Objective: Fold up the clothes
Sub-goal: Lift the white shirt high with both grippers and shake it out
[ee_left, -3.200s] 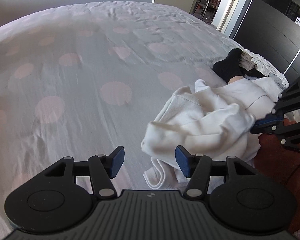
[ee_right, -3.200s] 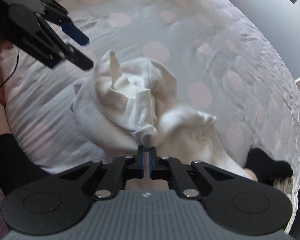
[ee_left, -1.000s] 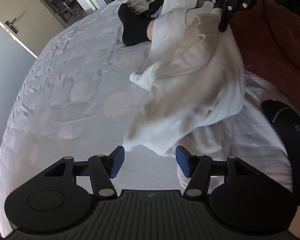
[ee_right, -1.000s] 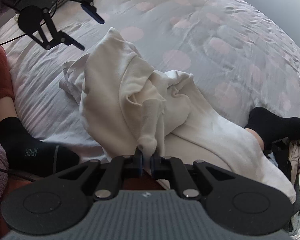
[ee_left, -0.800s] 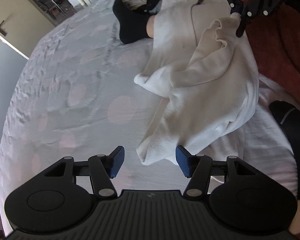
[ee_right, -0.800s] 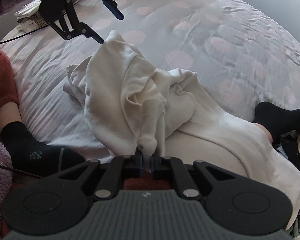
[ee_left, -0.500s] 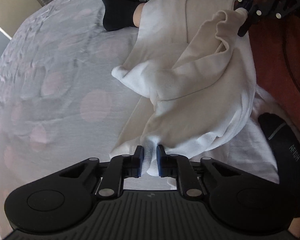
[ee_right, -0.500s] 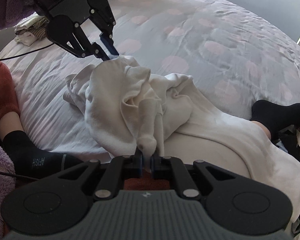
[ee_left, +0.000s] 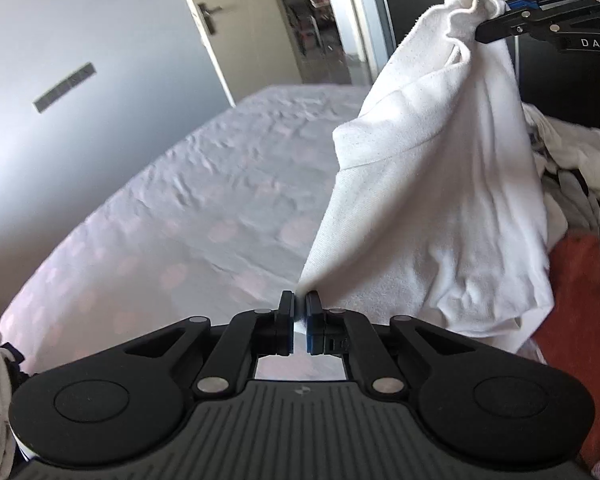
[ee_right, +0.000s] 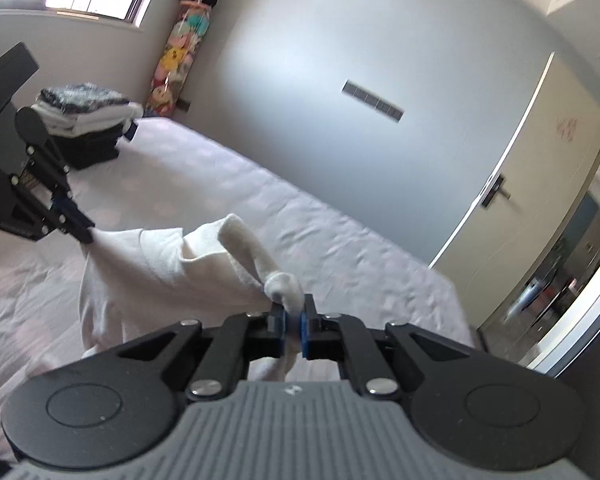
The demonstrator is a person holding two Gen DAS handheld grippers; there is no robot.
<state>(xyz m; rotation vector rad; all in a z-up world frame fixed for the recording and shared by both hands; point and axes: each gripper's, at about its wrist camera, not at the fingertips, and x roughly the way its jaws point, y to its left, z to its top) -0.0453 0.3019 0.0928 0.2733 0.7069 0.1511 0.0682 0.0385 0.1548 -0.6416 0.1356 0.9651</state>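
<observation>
A white garment hangs in the air over the bed, stretched between both grippers. My left gripper is shut on its lower corner. At the top right of the left wrist view my right gripper pinches a bunched upper edge. In the right wrist view the right gripper is shut on a rolled fold of the white garment, and the left gripper holds the far corner at the left. The cloth sags between them above the dotted sheet.
The bed has a pale sheet with pink dots. A stack of folded clothes sits at its far corner. A heap of unfolded laundry lies at the right, beside an orange-red cloth. A door and walls stand behind.
The left gripper closed on the garment's corner. Both grippers then rose, lifting the garment off the bed so it now hangs between them; both views tilted up toward the walls.
</observation>
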